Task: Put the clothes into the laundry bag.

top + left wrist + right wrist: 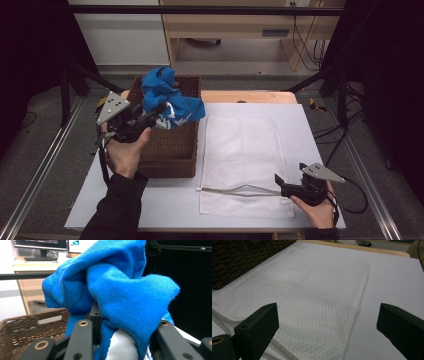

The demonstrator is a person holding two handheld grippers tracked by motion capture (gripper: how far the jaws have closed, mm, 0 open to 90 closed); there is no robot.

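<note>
A crumpled blue garment [167, 97] with a white print hangs over the brown wicker basket [170, 150] at the table's left. My left gripper [155, 112] is shut on it from the left, and the cloth bunches between and over the jaws of the gripper [122, 340] in the left gripper view, where the blue garment [120, 290] is seen close up. A white mesh bag [242, 150] lies flat on the white table cover. My right gripper [289, 174] stands open at the bag's near right corner. Its jaws straddle the mesh bag [312, 297] with nothing pressed between the gripper [327, 322] pads.
The basket's woven rim [30, 320] shows below the cloth. A white cover [305, 130] lies over the wooden table. Metal rails [45, 165] run along both sides of the table, and a cable [357, 200] trails off the right gripper.
</note>
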